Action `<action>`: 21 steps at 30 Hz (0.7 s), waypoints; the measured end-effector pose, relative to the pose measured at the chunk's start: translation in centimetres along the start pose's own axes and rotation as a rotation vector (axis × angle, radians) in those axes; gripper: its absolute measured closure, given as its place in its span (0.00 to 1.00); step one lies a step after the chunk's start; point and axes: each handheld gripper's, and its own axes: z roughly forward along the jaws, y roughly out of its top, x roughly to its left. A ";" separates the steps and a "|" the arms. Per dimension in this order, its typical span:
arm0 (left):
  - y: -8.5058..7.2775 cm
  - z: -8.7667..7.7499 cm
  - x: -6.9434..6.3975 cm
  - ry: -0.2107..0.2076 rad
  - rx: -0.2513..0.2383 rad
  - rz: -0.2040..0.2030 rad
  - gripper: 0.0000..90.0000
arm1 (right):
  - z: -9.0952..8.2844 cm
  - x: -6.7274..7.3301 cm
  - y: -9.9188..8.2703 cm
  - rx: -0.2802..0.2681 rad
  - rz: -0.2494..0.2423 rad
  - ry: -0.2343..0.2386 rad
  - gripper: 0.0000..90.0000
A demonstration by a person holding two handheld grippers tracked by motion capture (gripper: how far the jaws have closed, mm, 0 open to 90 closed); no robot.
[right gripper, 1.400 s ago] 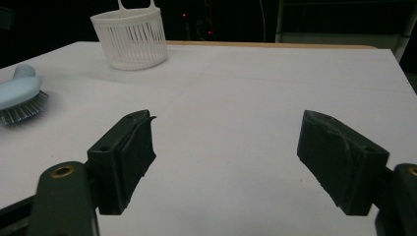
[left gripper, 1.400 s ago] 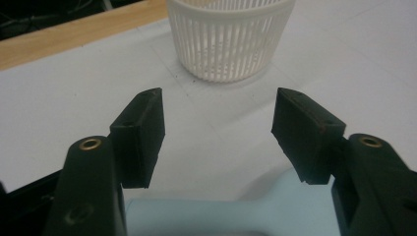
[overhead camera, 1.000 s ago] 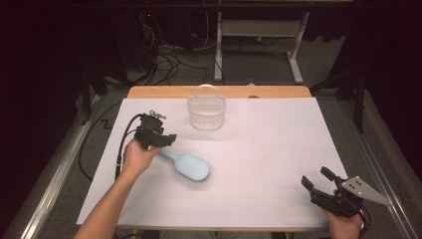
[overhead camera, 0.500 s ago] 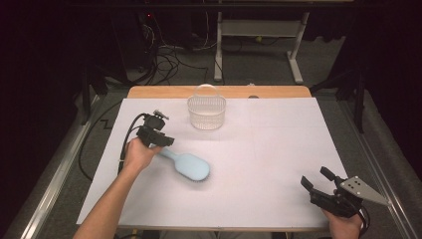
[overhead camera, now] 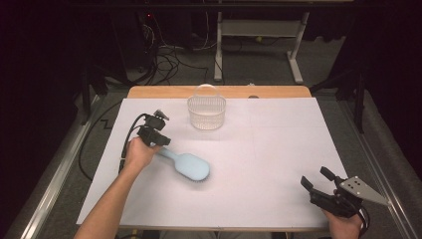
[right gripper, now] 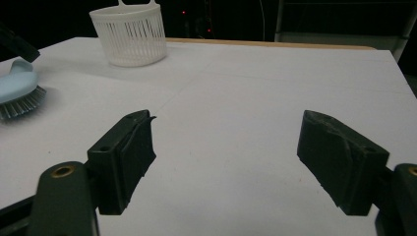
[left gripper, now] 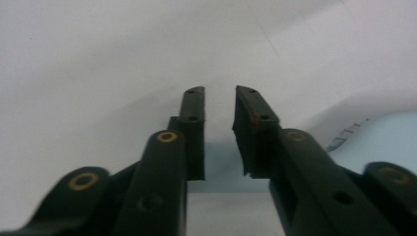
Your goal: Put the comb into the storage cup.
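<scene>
While the left gripper [overhead camera: 161, 145] closes in on the handle end of a pale blue hairbrush [overhead camera: 188, 166], the brush lies bristles-down on the white-covered worktop [overhead camera: 278, 149], left of centre, its handle pointing toward the person's left hand [overhead camera: 137, 153]. From the left gripper view, the two black jaws have just been closing and now stand a narrow gap apart, with the blue handle [left gripper: 216, 169] low between them — whether the pads already press on it cannot be told. A white slatted basket [overhead camera: 206, 111] stands upright near the far edge of the worktop, well apart from the brush and beyond it. At the near right corner the right gripper [overhead camera: 318, 180] rests in the person's other hand, its jaws spread wide with nothing between them — bare white worktop shows in the gap in the right gripper view, with the basket [right gripper: 130, 34] far off and the brush's bristles [right gripper: 19, 101] at the left edge.
</scene>
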 end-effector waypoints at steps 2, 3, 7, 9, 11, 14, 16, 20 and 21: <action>0.2 0.1 0.0 0.006 0.012 0.004 0.84 | 0.0 0.0 0.0 0.001 0.000 0.000 0.25; 0.3 0.1 0.0 0.011 0.013 0.006 0.87 | 0.0 0.0 0.0 0.001 0.000 0.000 0.25; 0.6 0.2 0.1 0.015 0.023 0.004 0.91 | 0.0 0.1 0.0 0.001 -0.003 0.000 0.25; 0.6 0.3 0.2 0.011 0.035 0.001 0.91 | 0.0 0.1 0.0 0.002 -0.003 0.001 0.25; 0.5 0.6 0.3 0.014 0.042 -0.005 0.94 | 0.0 0.0 0.0 0.002 -0.002 0.000 0.25; 0.5 0.7 0.5 0.018 0.055 -0.009 0.94 | 0.0 0.0 0.0 0.003 -0.002 0.001 0.25; 0.5 0.8 0.5 0.020 0.063 -0.007 0.96 | 0.0 0.0 0.0 0.003 -0.002 0.002 0.25; 0.5 1.1 0.5 0.025 0.086 -0.002 0.96 | 0.0 0.0 0.0 0.004 -0.002 0.003 0.25; 0.5 1.2 0.5 0.027 0.090 0.001 0.96 | 0.1 0.0 0.0 0.004 -0.003 0.002 0.25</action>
